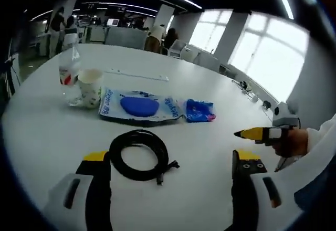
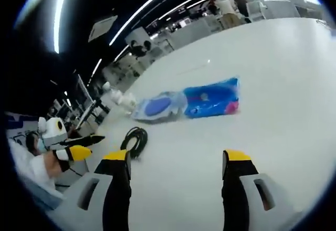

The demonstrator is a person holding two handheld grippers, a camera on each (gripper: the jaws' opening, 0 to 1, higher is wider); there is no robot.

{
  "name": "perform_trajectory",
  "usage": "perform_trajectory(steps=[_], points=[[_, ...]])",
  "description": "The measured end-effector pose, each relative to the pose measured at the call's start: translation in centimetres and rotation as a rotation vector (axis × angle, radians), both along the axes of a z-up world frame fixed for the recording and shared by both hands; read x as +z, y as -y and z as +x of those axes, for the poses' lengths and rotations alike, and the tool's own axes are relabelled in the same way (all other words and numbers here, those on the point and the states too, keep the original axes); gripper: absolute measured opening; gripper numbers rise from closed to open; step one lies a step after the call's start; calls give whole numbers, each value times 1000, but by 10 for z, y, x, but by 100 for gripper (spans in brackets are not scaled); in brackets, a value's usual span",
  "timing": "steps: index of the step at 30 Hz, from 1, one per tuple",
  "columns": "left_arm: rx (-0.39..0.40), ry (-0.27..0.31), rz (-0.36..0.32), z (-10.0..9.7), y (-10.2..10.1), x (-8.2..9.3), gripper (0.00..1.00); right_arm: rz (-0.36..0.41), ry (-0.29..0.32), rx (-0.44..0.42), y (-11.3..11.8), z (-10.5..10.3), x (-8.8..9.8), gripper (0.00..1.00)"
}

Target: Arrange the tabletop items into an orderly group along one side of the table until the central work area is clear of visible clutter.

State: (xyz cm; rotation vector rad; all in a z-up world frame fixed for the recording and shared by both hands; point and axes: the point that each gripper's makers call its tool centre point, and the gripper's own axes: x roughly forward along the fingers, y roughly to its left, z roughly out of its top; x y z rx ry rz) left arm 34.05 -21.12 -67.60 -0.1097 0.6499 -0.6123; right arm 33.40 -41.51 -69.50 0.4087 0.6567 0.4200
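My left gripper stands open low over the white table, and a black coiled cable lies just ahead between its jaws. Beyond the cable lie a clear packet with a blue sponge and a small blue packet side by side. A paper cup and a plastic bottle stand at the far left. My right gripper is open with nothing in it, facing the blue packet, the sponge packet and the cable. It also appears at the table's right edge, held by a hand.
A thin white strip lies on the table behind the packets. Chairs line the far edge below bright windows, and people stand at the back of the room. The left gripper comes in from the left, held by a hand.
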Motion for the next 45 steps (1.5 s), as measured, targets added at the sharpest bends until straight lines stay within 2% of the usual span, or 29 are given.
perform_trajectory(steps=[6, 10, 13, 15, 17, 19, 22, 24, 26, 29, 32, 33, 35, 37, 40, 41, 43, 45], points=[[-7, 44, 104, -25, -43, 1, 100, -7, 23, 55, -13, 1, 6, 70], [-22, 82, 144, -38, -62, 3, 100, -79, 35, 149, -26, -3, 4, 70], [-23, 94, 147, -48, -74, 3, 100, -119, 46, 214, -38, -6, 3, 70], [-53, 164, 160, -53, -79, 7, 100, -137, 51, 261, -48, -7, 2, 69], [-48, 159, 165, -59, -85, 4, 100, -148, 46, 294, -57, -7, 1, 69], [-31, 162, 146, -56, -87, 8, 100, -143, 37, 312, -67, -5, 1, 68], [0, 212, 62, -49, -79, 20, 100, -147, 29, 344, -81, 1, 1, 68], [-4, 206, 71, -49, -77, 18, 100, -213, 51, 409, -94, 5, 1, 68], [-28, 223, 96, -50, -73, 16, 100, -261, 92, 470, -108, 9, 4, 68], [-59, 204, 127, -54, -71, 9, 100, -349, 173, 644, -140, 13, 8, 67], [-72, 219, 115, -54, -68, 12, 100, -413, 196, 736, -159, 18, 7, 59], [-71, 223, 109, -54, -67, 14, 100, -418, 200, 749, -163, 19, 8, 54], [-63, 237, 94, -54, -68, 18, 100, -397, 197, 782, -178, 20, 7, 50], [-53, 256, 83, -52, -69, 22, 100, -423, 194, 871, -190, 15, -1, 51], [-50, 255, 85, -51, -69, 22, 100, -511, 226, 992, -198, 10, -14, 47], [-53, 251, 91, -52, -69, 21, 100, -562, 210, 1035, -198, 9, -25, 45], [-61, 248, 97, -53, -68, 19, 100, -627, 215, 1084, -197, 10, -36, 38], [-69, 242, 108, -54, -67, 17, 100, -621, 166, 1110, -200, 6, -46, 35]])
